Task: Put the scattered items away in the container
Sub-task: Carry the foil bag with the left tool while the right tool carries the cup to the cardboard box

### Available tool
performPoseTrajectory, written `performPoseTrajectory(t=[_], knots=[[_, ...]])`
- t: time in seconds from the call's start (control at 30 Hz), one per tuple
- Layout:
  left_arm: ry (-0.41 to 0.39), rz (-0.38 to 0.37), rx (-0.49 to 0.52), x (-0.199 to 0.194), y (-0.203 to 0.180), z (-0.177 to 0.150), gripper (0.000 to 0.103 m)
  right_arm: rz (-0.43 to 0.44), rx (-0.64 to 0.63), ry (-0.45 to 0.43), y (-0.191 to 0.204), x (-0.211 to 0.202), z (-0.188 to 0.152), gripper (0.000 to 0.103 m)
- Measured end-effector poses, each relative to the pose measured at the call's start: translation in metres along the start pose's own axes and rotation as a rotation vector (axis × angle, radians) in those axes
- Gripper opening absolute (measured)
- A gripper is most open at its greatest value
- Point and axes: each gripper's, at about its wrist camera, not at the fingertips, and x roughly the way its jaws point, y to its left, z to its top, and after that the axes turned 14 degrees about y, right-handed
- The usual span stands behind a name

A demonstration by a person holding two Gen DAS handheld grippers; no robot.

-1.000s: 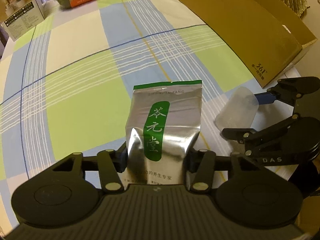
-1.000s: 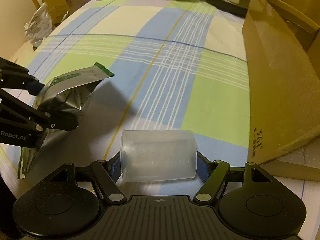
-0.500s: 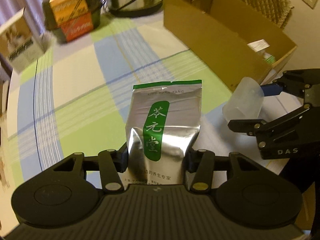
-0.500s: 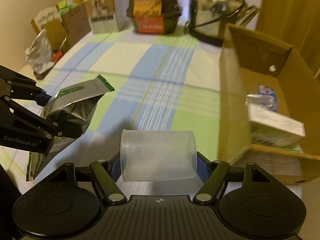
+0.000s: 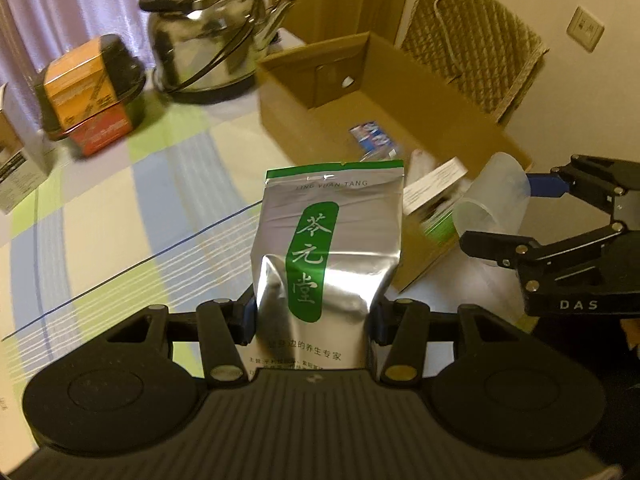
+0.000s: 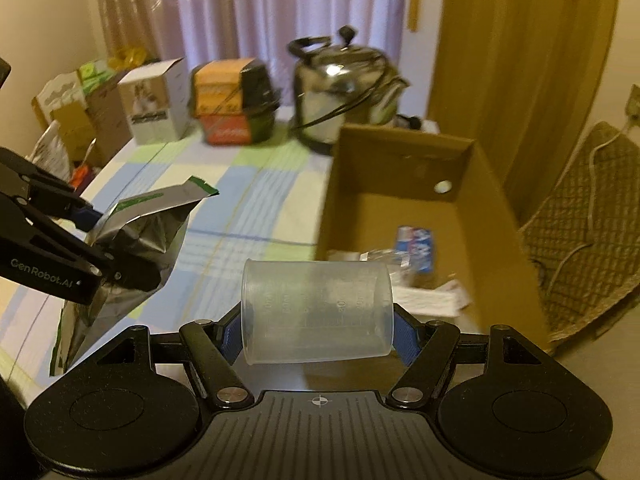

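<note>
My left gripper (image 5: 312,318) is shut on a silver tea pouch (image 5: 328,248) with a green label, held upright above the checked tablecloth. My right gripper (image 6: 318,332) is shut on a clear plastic measuring cup (image 6: 316,312) lying on its side between the blue pads. Both are raised near the open cardboard box (image 6: 404,148), which holds a blue packet (image 6: 416,244) and a white carton (image 6: 428,302). In the left wrist view the cup (image 5: 490,200) and the right gripper (image 5: 516,216) hover at the box's near corner. From the right wrist, the pouch (image 6: 140,236) shows at left in the left gripper (image 6: 100,240).
A steel kettle (image 5: 208,36) stands at the table's far side next to an orange-and-black food box (image 5: 88,92). A white carton (image 6: 154,102) and more boxes sit at far left. A woven chair (image 5: 476,48) stands behind the cardboard box. The checked tablecloth (image 5: 120,208) stretches left.
Both grippers have lifted and tilted up with their loads and moved toward the cardboard box, so its inside and the far side of the room now show.
</note>
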Motion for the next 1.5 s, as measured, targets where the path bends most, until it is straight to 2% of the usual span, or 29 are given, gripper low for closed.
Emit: performPoseTrajectory(t=[0.23, 0.53, 0.9, 1.43, 1.47, 1.5], knots=[[-0.008, -0.027, 0.013, -0.007, -0.027, 0.038, 0.046, -0.053, 0.02, -0.022, -0.05, -0.008, 0.014, 0.074], [-0.014, -0.069, -0.013, -0.009, -0.038, 0.088, 0.046, -0.087, 0.064, 0.003, -0.107, 0.022, 0.047, 0.074], [-0.006, -0.105, -0.065, 0.004, -0.039, 0.132, 0.046, -0.081, 0.071, 0.028, -0.129, 0.046, 0.063, 0.074], [0.002, -0.135, -0.087, 0.013, -0.029, 0.149, 0.046, -0.052, 0.053, 0.048, -0.134, 0.07, 0.066, 0.074], [0.003, -0.137, -0.089, 0.013, -0.028, 0.15, 0.046, -0.047, 0.055, 0.044, -0.135, 0.07, 0.065, 0.075], [0.003, -0.139, -0.093, 0.013, -0.027, 0.151, 0.046, -0.05, 0.06, 0.036, -0.135, 0.069, 0.063, 0.09]])
